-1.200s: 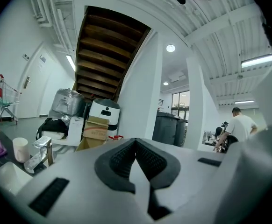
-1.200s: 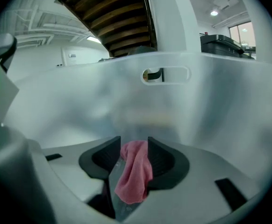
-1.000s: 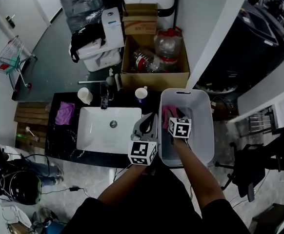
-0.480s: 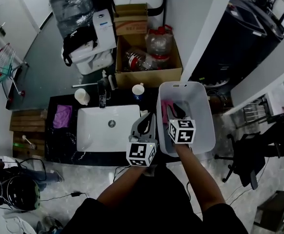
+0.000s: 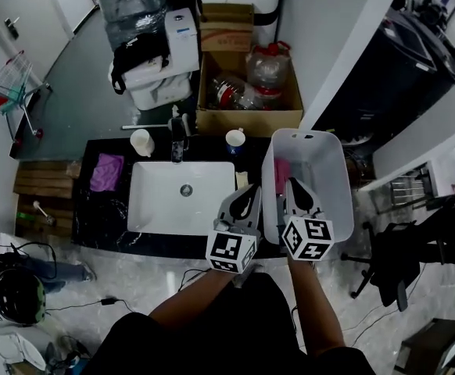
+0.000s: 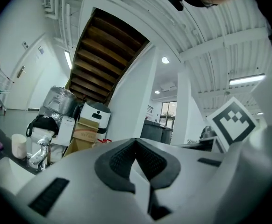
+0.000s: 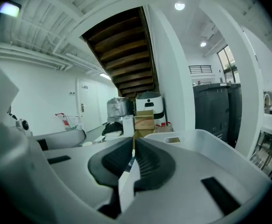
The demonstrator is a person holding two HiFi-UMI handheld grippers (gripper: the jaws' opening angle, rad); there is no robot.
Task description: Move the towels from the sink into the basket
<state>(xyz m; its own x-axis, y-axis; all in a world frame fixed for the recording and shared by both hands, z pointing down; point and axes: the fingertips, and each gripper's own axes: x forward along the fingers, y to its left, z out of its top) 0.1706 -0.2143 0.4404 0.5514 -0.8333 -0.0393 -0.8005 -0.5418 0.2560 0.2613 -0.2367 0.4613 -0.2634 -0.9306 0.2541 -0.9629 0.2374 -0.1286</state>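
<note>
**Head view:** The sink [image 5: 165,209] holds no towel. A pink towel [image 5: 281,176] lies in the basket [image 5: 321,170], by its left wall. A purple towel [image 5: 105,172] sits at the left end of the counter [image 5: 94,217]. The left gripper [image 5: 247,192] hovers at the counter's front edge and the right gripper [image 5: 293,186] over the basket.

**Left gripper view:** Its jaws are together on nothing.

**Right gripper view:** Its jaws have just been closing and meet empty.

I judge the drop finished. I clear the basket rim before crossing and part the jaws only above the next towel.
</note>
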